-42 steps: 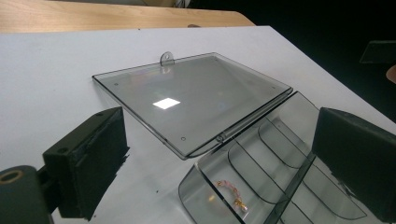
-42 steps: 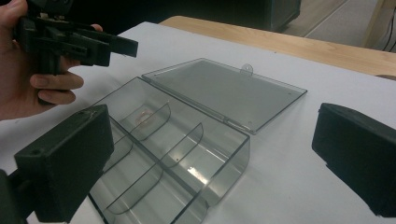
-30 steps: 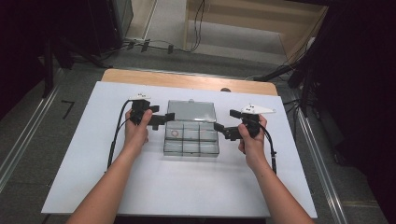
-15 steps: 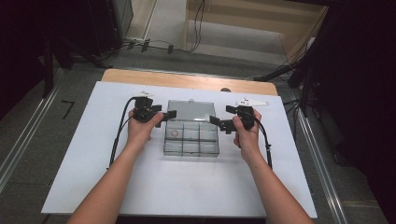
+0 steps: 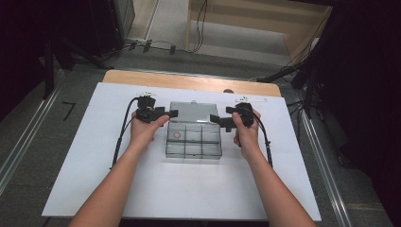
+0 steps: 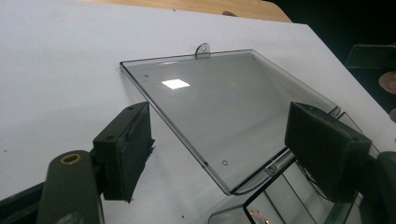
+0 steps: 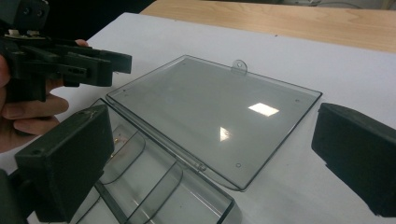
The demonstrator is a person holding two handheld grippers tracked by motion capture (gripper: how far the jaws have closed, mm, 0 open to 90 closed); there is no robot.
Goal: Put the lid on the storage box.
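Note:
A clear plastic compartment box [image 5: 194,142] sits mid-table with its lid [image 5: 191,112] swung open and lying flat behind it. One compartment holds a small reddish ring [image 5: 177,135]. My left gripper [image 5: 172,113] is at the lid's left edge. Its jaws have just been closing, and they stand open astride the lid's [image 6: 219,98] near corner by the hinge without pressing on it. My right gripper [image 5: 216,120] is at the lid's right edge. In the right gripper view [image 7: 215,140] it is wide open over the lid [image 7: 210,112] and the box's dividers [image 7: 154,186].
The box rests on a white board [image 5: 94,179] with a wooden strip [image 5: 189,82] along its far edge. A small hanging tab [image 6: 202,49] sticks out of the lid's far edge. Black cables [image 5: 122,132] trail from both grippers across the board.
Both hands have moved inward toward the box. The right gripper came left and slightly down to the lid's right edge. The left jaws have narrowed.

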